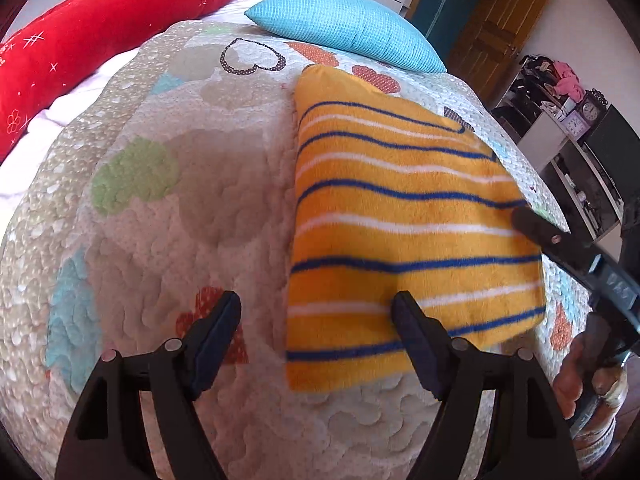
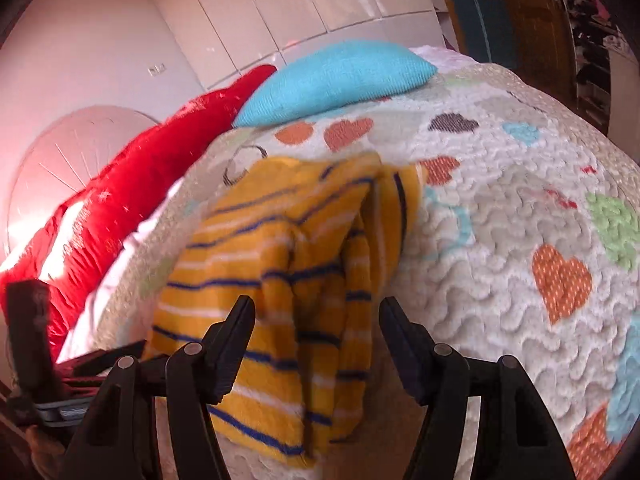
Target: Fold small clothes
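Left gripper sits nearest in the left wrist view, released, one finger low over the near left edge of the folded yellow striped garment, which lies flat on the heart quilt of the bed. Right gripper's finger reaches its far right edge.

Right wrist view: our right gripper is spread wide, grasping nothing, layered garment edges bunched between the fingers. We judge the fold nearly done; we should press the layers flat and square the edges before retreating, since fleece springs back.
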A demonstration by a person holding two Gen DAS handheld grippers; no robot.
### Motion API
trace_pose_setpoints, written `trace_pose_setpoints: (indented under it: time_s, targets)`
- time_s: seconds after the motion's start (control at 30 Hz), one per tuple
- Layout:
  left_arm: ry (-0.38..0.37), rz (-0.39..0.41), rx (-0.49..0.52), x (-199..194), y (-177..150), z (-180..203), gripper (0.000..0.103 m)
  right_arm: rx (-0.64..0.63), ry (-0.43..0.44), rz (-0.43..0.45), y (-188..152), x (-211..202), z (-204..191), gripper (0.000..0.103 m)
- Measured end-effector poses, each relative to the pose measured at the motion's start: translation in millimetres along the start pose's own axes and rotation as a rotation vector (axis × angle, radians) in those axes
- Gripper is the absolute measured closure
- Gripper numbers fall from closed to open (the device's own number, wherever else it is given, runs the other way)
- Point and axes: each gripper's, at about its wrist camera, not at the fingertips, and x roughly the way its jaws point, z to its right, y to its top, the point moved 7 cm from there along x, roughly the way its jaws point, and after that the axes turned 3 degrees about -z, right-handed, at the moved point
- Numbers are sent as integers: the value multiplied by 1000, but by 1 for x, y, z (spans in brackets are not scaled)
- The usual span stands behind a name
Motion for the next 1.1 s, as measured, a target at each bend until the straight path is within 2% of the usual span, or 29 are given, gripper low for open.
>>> trace_pose_setpoints:
  time_s: [0.07, 0.17, 0.33, 0.43, 0.5, 0.63, 0.73, 0.9, 1.0, 1.1]
  targets:
    - [7, 2, 10, -12, -16, 1, 26, 65, 17, -23, -26, 2, 18, 34]
    - [29, 15, 14, -29, -41, 0, 26, 187, 104, -3, -54, -16, 38, 34]
    - [97, 60, 17, -61, -81, 0, 26, 249, 109, 11, -92, -64, 46, 33]
    - [170, 158, 29, -93, -93, 2, 25, 220, 65, 26, -114, -96, 40, 32]
    - [235, 240, 26, -120, -96, 1, 20, 199, 31, 42, -126, -117, 35, 32]
    - [333, 459, 8, -185, -98, 0, 0, 152, -21, 64, -143, -150, 20, 29]
    - [377, 566, 6, -223, -100, 1, 0, 119, -41, 65, -150, -165, 6, 27]
    - [374, 626, 16, -253, -107, 11, 0, 95, -50, 60, -154, -173, -13, 27]
    - [314, 658, -31, -262, -113, 15, 0, 66, -61, 64, -151, -176, -24, 27]
    - [274, 638, -38, -263, -114, 20, 0, 22, -86, 76, -149, -182, -36, 25]
